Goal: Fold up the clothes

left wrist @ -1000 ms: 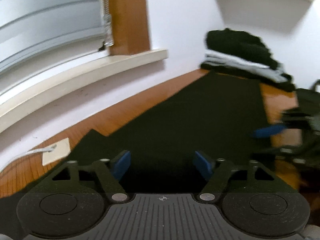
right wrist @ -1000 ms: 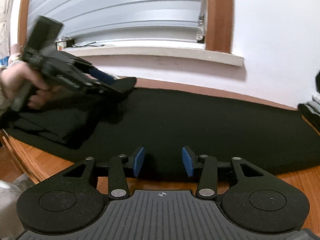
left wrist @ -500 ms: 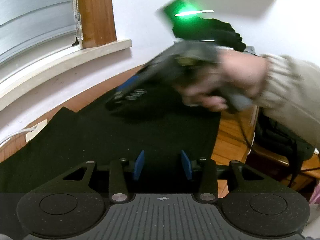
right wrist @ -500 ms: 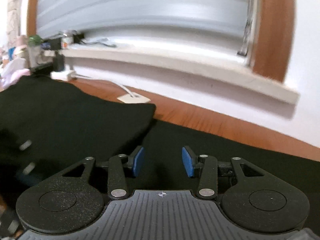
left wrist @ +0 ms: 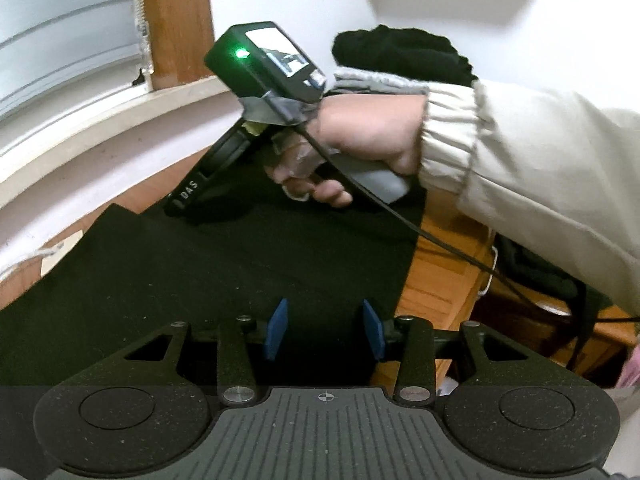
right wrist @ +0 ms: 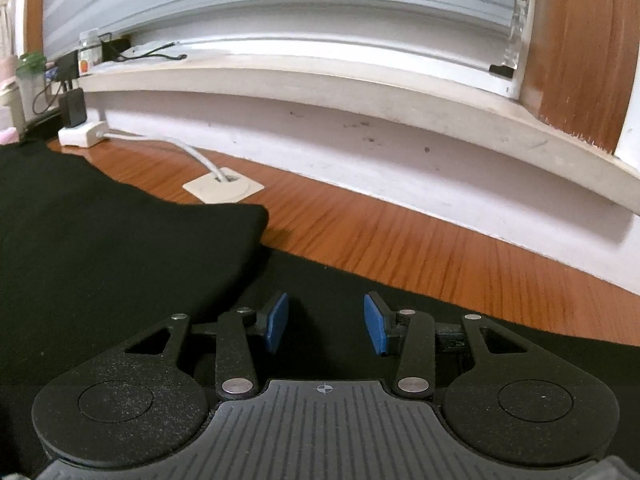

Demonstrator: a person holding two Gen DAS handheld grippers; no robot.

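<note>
Black garment point(left wrist: 248, 264) lengthwise along windowsill point(left wrist: 100, 120)

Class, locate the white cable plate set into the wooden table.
In the right wrist view the white cable plate lies left of centre on the wooden table, just beyond the folded black garment's corner, below the window sill.

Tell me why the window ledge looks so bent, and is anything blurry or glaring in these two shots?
Left wrist view: the fisheye lens bows the sill; the sleeve is slightly smeared, and the green light blooms. Right wrist view: the ledge arcs likewise; the picture is mostly sharp, with a soft shadow beside the black garment.
</note>
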